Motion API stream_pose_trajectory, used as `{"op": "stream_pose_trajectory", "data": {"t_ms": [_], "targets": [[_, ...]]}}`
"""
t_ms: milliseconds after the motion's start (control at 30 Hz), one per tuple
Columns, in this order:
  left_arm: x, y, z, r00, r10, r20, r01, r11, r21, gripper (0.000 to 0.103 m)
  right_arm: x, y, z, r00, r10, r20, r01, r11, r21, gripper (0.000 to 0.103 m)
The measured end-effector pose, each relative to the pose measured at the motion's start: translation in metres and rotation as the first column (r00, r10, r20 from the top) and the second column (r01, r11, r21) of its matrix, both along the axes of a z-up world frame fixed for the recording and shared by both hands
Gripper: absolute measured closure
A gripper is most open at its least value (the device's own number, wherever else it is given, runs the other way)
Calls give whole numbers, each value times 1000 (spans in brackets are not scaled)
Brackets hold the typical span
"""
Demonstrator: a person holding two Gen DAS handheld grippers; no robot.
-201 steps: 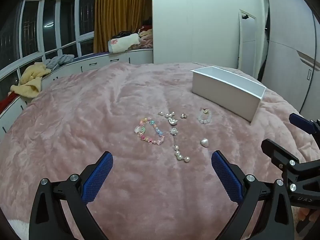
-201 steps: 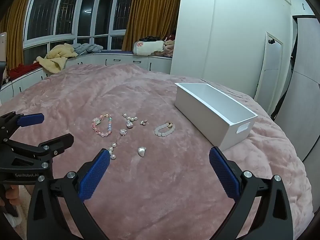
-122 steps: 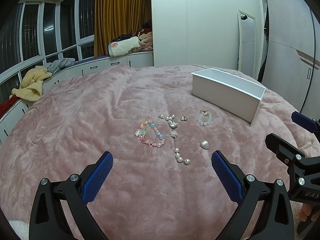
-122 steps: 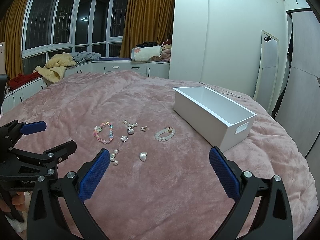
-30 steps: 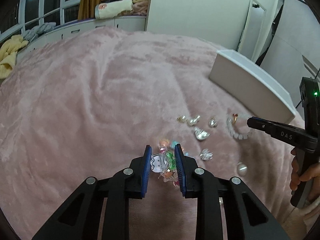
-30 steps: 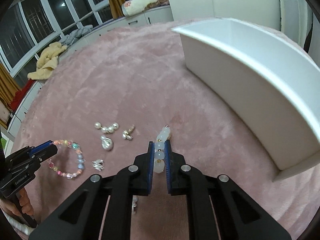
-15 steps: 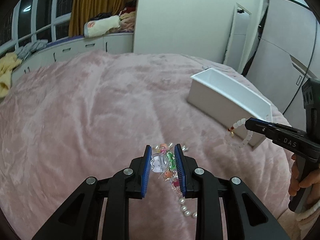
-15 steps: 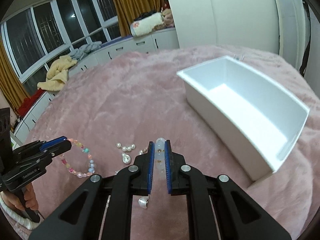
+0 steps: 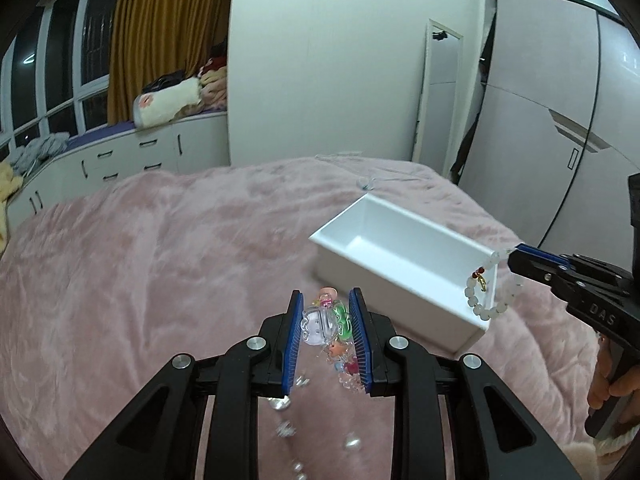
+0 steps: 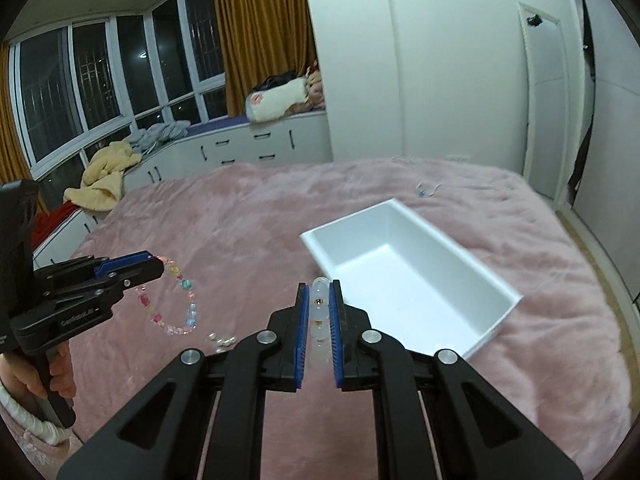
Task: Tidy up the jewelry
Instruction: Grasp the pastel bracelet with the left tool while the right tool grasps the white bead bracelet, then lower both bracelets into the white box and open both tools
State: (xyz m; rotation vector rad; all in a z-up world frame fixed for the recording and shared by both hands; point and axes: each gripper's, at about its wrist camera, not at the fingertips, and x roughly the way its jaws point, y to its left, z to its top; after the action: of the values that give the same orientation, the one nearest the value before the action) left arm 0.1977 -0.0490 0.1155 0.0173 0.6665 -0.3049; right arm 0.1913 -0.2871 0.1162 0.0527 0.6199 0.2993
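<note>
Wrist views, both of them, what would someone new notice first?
Probably the two bracelets held in the air: the left claw is shut on a colourful bead bracelet, and the right claw is shut on a white bead bracelet. Next, the empty white box on the pink blanket just ahead.

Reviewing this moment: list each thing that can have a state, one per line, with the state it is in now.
Left gripper: shut on the colourful bead bracelet, lifted off the bed.
Right gripper: shut on the white bead bracelet, lifted.
White box: open-topped, empty, upright on the pink blanket.
Loose pearl pieces: lying on the blanket.
</note>
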Motion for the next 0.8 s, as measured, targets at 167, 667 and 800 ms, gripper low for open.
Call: {"op": "stream_pose_trajectory", "data": {"t_ms": [167, 667, 800], "targets": [[22, -35, 21, 999, -36, -1, 36, 999, -5, 75, -1, -30, 22, 999, -27, 38, 28, 999, -23, 92], [118, -126, 22, 994, -87, -62, 89, 996, 32, 75, 45, -82, 28, 997, -78, 23, 80, 991, -104, 92], [143, -143, 6, 993, -79, -83, 84, 995, 59, 75, 64, -86, 14, 996, -84, -7, 82, 988, -128, 92]]}}
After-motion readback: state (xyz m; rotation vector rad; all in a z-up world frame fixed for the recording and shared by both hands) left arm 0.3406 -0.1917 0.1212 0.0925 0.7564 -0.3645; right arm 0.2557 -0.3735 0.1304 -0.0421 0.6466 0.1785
